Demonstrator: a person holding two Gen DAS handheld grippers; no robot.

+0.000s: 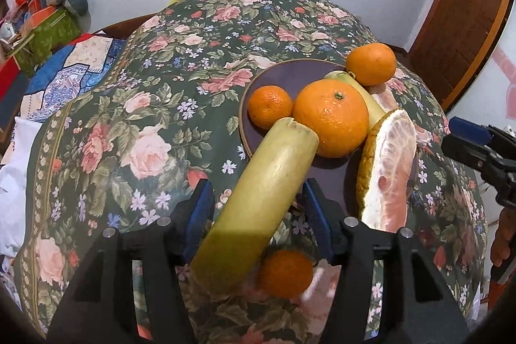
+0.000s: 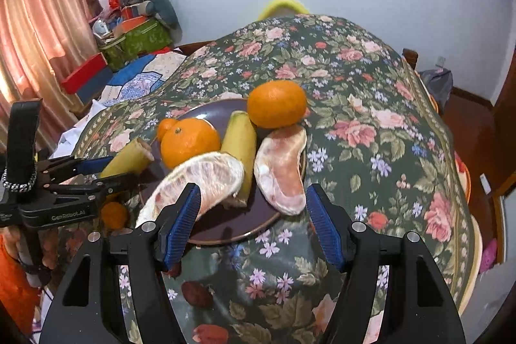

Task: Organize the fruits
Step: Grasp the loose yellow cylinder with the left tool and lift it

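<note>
My left gripper [image 1: 258, 202] is shut on a cut banana piece [image 1: 258, 199] and holds it above the cloth at the near edge of the dark purple plate [image 1: 290, 76]. It shows at the left of the right wrist view [image 2: 106, 170]. On the plate lie a big orange [image 1: 332, 118], a small mandarin [image 1: 269, 107], another banana piece [image 2: 240, 144] and two pomelo wedges [image 2: 283, 170] [image 2: 203, 176]. One mandarin [image 2: 277, 107] rests at the plate's far rim, another [image 1: 285, 273] lies on the cloth under my left gripper. My right gripper [image 2: 253, 215] is open and empty over the plate's near rim.
The table wears a dark floral cloth [image 2: 371, 118]. Boxes and bags [image 2: 135, 34] are piled at the far left by a pink curtain [image 2: 38, 31]. A wooden door [image 1: 461, 21] stands at the right.
</note>
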